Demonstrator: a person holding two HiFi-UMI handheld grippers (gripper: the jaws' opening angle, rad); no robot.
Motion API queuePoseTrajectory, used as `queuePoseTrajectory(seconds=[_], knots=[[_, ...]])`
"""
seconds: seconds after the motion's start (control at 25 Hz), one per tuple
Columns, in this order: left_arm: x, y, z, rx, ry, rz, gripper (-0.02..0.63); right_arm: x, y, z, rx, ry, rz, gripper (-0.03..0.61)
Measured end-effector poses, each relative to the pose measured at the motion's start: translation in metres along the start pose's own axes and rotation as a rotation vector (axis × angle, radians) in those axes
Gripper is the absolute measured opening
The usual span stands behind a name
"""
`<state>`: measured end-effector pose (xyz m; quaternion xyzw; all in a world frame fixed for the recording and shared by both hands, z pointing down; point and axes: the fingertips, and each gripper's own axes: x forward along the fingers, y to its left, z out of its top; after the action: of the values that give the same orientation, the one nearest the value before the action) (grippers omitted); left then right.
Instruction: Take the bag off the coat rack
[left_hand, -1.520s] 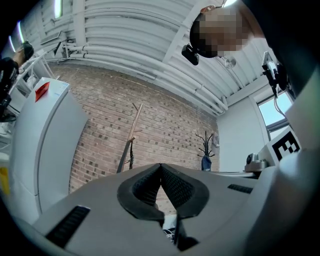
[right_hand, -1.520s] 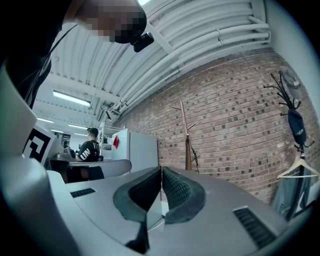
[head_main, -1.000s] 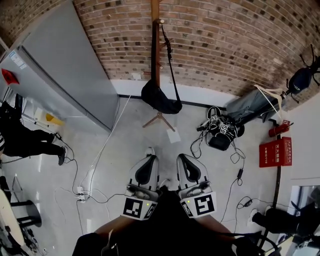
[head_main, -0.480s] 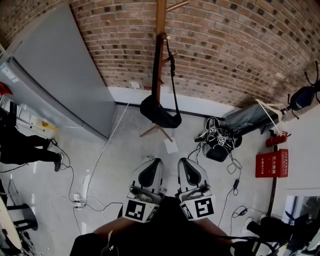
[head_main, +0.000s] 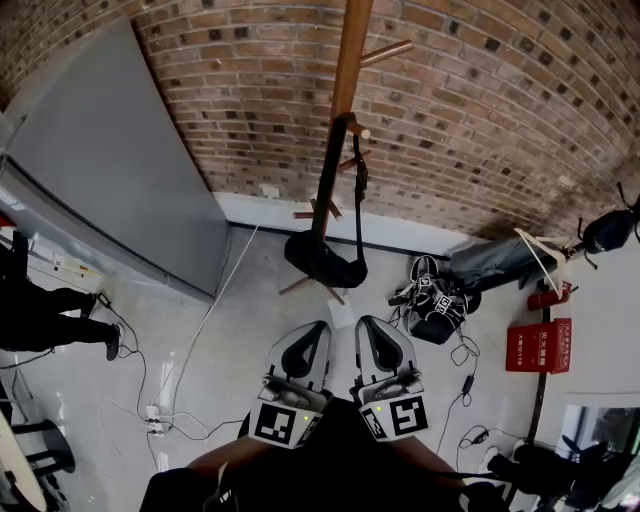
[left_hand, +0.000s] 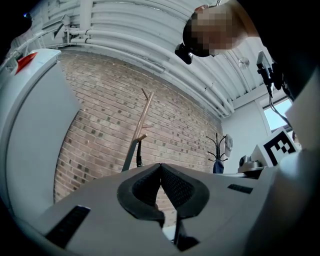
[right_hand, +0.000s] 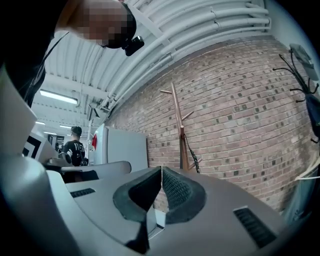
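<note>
Down close to the person, the left gripper (head_main: 314, 330) and the right gripper (head_main: 364, 324) sit side by side. Both have their jaws pressed together, with nothing between them. The bag (head_main: 322, 262) is up ahead at about 12 o'clock from them, well apart. It hangs low, right by the pole of the coat rack (head_main: 346, 90). Its strap (head_main: 359, 200) runs straight up and down to a peg (head_main: 350, 122) higher on the pole. The bag lines up a bit more with the left gripper, so that one looks a little nearer. I think both must go forward and open first.
</note>
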<state>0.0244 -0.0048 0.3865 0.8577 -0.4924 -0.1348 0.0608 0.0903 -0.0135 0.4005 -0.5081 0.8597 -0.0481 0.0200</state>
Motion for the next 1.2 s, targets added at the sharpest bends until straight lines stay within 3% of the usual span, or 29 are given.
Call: queuePoseTrajectory(seconds=[0.36, 0.56, 0.92, 1.2], knots=[[0.047, 0.051, 0.001, -0.008, 0.089, -0.108, 0.018, 0.079, -0.008, 0.011, -0.012, -0.014, -0.059, 0.020], [0.070, 0.071, 0.007, -0.005, 0.076, -0.141, 0.017, 0.112, -0.014, 0.013, -0.016, -0.010, -0.073, 0.020], [0.088, 0.097, 0.005, -0.034, 0.064, -0.146, 0.018, 0.146, -0.024, 0.013, -0.021, -0.003, -0.095, 0.020], [0.106, 0.113, 0.010, -0.032, 0.044, -0.083, 0.017, 0.171, -0.044, 0.031, -0.047, -0.025, -0.091, 0.020]])
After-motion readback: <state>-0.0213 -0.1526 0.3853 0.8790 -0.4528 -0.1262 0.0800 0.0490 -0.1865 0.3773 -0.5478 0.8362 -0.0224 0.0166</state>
